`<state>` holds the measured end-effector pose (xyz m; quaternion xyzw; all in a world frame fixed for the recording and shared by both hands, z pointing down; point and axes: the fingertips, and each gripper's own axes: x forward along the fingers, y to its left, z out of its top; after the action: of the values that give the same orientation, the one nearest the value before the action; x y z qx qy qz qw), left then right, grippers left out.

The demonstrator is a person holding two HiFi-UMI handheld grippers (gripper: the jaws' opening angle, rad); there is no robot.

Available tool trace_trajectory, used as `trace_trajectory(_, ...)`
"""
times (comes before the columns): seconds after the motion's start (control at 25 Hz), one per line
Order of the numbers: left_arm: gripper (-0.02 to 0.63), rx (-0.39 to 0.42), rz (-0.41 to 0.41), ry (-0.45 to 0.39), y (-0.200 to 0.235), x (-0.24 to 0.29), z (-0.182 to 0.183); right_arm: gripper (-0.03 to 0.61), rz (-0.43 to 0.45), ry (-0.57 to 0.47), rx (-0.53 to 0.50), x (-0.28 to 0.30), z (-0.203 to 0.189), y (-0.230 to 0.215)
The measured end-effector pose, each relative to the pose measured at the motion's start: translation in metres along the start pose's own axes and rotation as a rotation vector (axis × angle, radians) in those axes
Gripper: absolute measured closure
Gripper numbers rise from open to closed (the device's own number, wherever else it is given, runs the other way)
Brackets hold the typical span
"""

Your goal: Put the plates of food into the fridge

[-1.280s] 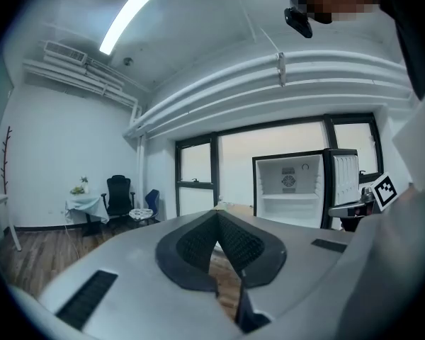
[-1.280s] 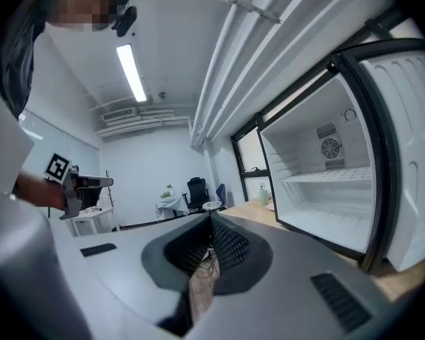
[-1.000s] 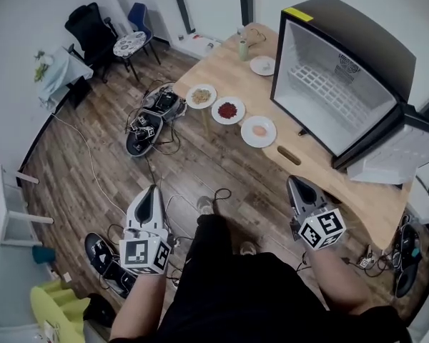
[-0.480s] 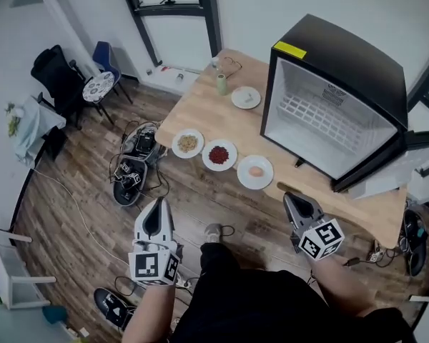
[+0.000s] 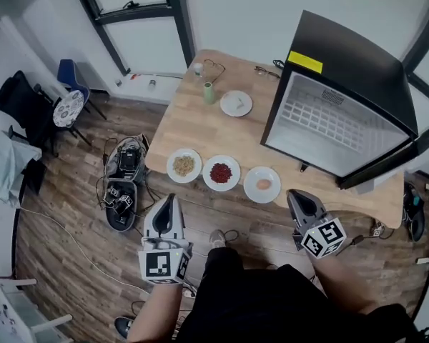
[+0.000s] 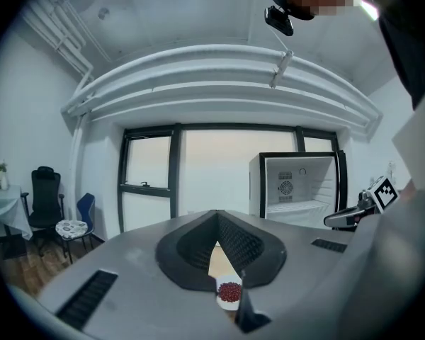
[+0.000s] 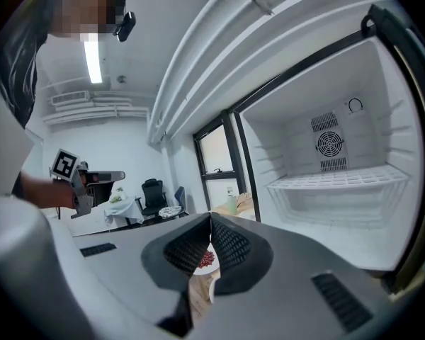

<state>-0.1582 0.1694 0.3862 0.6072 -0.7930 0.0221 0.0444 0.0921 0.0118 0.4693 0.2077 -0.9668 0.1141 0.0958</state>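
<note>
Three plates of food stand in a row near the wooden table's (image 5: 186, 123) front edge: one with pale grains (image 5: 184, 165), one with red food (image 5: 221, 173) and one with an egg (image 5: 262, 184). A fourth plate (image 5: 236, 103) lies further back. The black fridge (image 5: 343, 116) stands open on the table's right, its shelves bare. My left gripper (image 5: 169, 201) is shut and empty, just short of the table edge below the grain plate. My right gripper (image 5: 297, 196) is shut and empty, in front of the egg plate. The red plate (image 6: 229, 292) shows between the left jaws, and the fridge (image 7: 340, 183) fills the right gripper view.
A green cup (image 5: 209, 93) and glasses (image 5: 214, 68) sit at the table's back. Open bags with cables (image 5: 121, 181) lie on the floor left of the table. Chairs (image 5: 68, 106) stand further left. The person's legs fill the bottom of the head view.
The person has stepped up to the table. Both grippers have come from over the floor to just before its front edge, and stay shut.
</note>
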Motion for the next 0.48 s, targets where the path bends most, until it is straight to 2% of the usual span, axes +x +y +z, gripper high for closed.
trace_trajectory(0.12,0.611,0.005,-0.06,0.001,0.015,0.024,0.004,0.557,-0.056,-0.002,0.0,0.017,-0.011,-0.003)
trace_trajectory(0.32,0.611,0.004,-0.155,0.001,0.031,0.06,0.005,0.557,-0.161,-0.014,0.068,0.03,-0.013,-0.007)
trace_trajectory(0.48,0.611,0.002,-0.248,-0.001,0.029,0.086,0.003,0.557,-0.236,-0.019,0.085,0.032,-0.013,-0.01)
